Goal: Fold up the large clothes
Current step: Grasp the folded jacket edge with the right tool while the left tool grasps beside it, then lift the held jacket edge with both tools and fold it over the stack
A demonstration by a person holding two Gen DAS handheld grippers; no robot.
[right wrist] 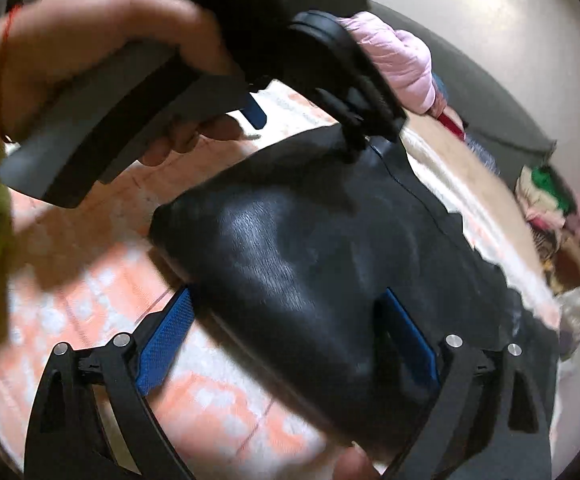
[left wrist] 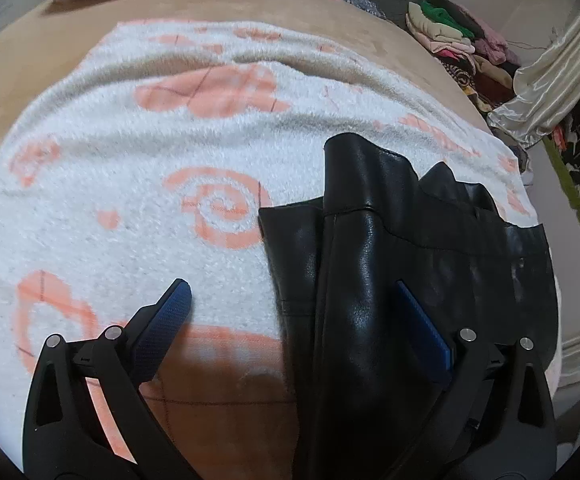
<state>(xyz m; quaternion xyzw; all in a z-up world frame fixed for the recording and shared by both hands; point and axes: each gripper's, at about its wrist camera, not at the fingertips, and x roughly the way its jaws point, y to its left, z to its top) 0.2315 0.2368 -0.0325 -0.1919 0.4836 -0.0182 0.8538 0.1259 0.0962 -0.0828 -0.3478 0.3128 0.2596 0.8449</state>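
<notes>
Black tongs [right wrist: 286, 320], blue textured pads [right wrist: 166, 340], silver pivot screws; red thread bracelet [right wrist: 4, 60] on wrist.

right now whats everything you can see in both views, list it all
leather garment: one, black, glossy, lying partly folded on the towel, toward its right side
towel: one, white with orange swirl patterns, spread over the bed
bed cover: one, tan, under the towel
puffy jacket: one, pale pink, at the far end of the bed
clothes pile: one heap, mixed colours with green and cream, beyond the bed's far right corner
curtain: one, cream satin, at the right edge
left gripper: one, black with blue pads, open, over the garment's left edge
right gripper: one, black with blue pads, open, garment between the fingers
hand: one, holding the left gripper's handle, red thread at the wrist
</notes>
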